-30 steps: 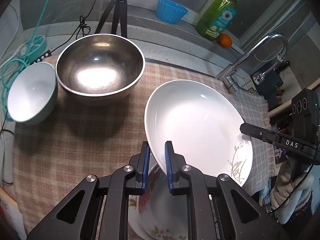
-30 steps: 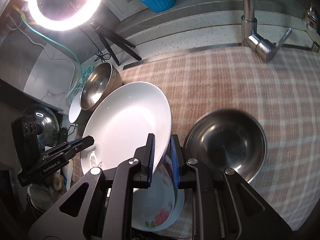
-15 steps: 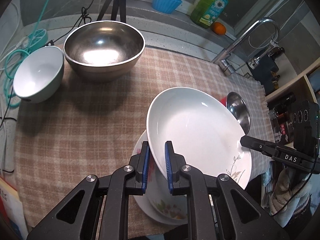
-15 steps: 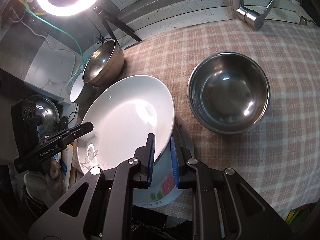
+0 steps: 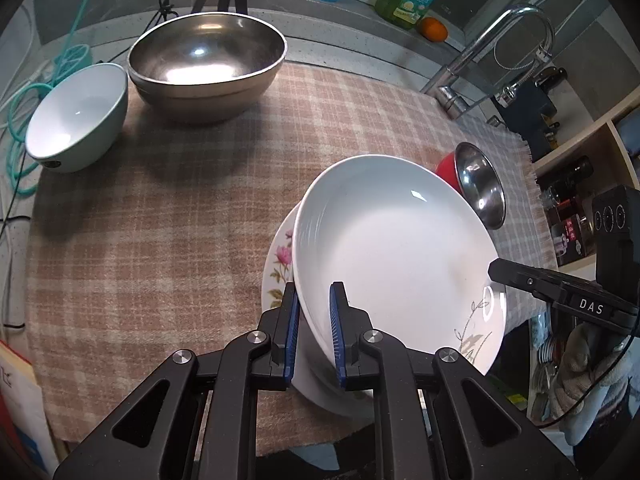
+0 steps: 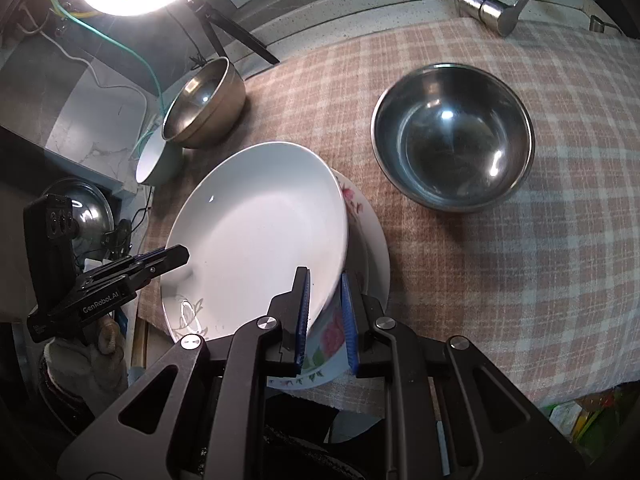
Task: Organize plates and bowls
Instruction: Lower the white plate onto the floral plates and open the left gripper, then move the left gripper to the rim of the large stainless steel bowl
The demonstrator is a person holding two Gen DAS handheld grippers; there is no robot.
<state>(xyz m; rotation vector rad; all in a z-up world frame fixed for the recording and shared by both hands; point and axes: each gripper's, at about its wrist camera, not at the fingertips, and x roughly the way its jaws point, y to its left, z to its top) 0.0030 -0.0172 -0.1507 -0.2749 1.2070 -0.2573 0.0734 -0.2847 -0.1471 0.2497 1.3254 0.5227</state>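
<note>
Both grippers are clamped nearly shut on opposite rims of the white plate [image 5: 396, 248]: left gripper [image 5: 314, 332] on one edge, right gripper [image 6: 325, 312] on the other. It hangs tilted just over the floral plate [image 6: 370, 240] on the checked cloth [image 5: 160, 220]. Looks like the stacking step; next it needs levelling, lowering, then both letting go.

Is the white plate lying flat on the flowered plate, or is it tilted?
Tilted. The white plate is held by both grippers, its rim slanting above the flowered plate.
</note>
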